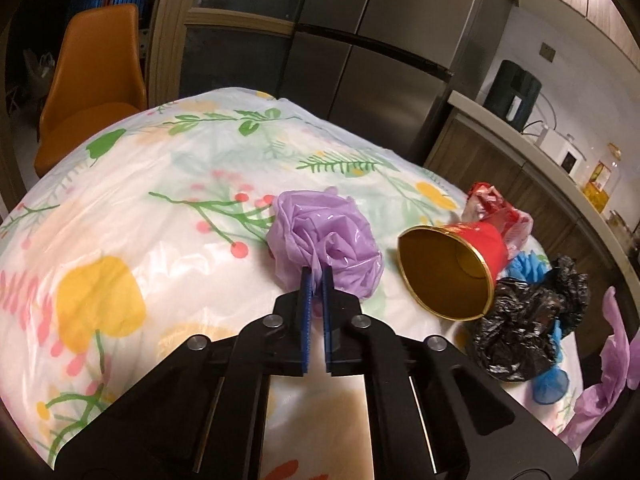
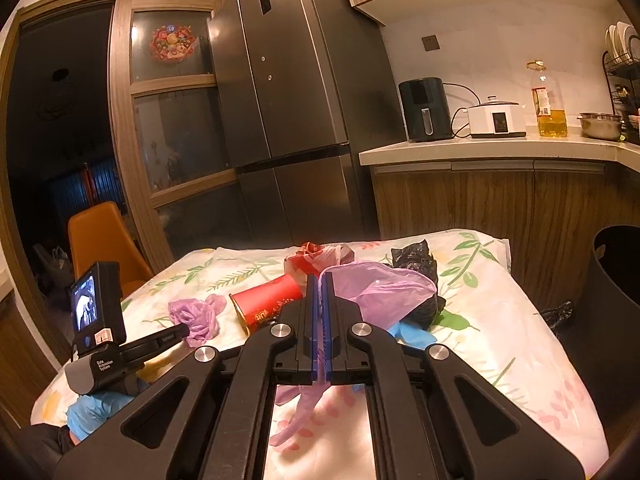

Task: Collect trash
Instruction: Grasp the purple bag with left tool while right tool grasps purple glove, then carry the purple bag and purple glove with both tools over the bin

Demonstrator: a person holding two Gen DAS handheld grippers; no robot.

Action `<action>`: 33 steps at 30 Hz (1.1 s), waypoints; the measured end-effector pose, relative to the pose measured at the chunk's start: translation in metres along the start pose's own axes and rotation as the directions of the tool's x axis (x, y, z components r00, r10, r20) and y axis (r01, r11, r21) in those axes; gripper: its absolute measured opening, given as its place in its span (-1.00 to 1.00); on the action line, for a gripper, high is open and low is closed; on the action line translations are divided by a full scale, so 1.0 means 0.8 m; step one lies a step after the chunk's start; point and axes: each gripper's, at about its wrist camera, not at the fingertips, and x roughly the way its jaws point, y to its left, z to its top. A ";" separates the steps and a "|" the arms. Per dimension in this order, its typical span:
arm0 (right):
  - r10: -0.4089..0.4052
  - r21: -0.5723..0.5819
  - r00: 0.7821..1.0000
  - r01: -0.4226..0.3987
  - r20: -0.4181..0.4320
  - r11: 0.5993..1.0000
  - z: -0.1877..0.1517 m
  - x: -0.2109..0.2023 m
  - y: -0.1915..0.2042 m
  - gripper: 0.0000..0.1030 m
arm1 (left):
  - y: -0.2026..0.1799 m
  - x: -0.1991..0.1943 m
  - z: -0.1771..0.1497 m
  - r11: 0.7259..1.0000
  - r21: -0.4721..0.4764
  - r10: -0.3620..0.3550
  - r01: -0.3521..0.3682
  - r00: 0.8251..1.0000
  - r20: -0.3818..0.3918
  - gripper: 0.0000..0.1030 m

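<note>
Left gripper [image 1: 316, 276] pinches the near fold of the crumpled lilac plastic bag [image 1: 320, 240], ready to lift it off the floral tablecloth [image 1: 160, 200]. Right gripper [image 2: 319, 280] clamps a loose lilac plastic sheet [image 2: 380, 288]; the round black bin [image 2: 612, 280] waits at three o'clock.

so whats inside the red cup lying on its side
Nothing shows inside the red cup: the left wrist view looks into its open mouth and sees only the gold lining and the round bottom. The lowest strip of inner wall is hidden behind the near rim.
</note>
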 end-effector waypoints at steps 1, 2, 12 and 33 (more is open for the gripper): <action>0.000 -0.002 1.000 0.000 0.004 1.000 0.001 -0.003 0.000 -0.94 | 0.000 -0.004 0.000 1.000 0.000 -0.009 0.009 1.000 0.006 -0.97; 0.000 -0.003 1.000 0.000 0.008 1.000 0.003 -0.006 -0.001 -0.94 | -0.001 -0.013 -0.001 1.000 0.004 -0.019 0.019 1.000 0.022 -0.97; 0.001 0.002 1.000 -0.001 0.023 1.000 0.008 -0.036 -0.009 -0.96 | -0.018 -0.116 -0.016 0.992 0.065 -0.115 0.107 0.985 0.129 -0.98; -0.086 0.055 0.994 0.082 0.066 0.995 0.021 -0.108 -0.072 -0.96 | -0.168 -0.175 -0.058 0.920 0.274 -0.314 0.280 0.945 0.089 -0.98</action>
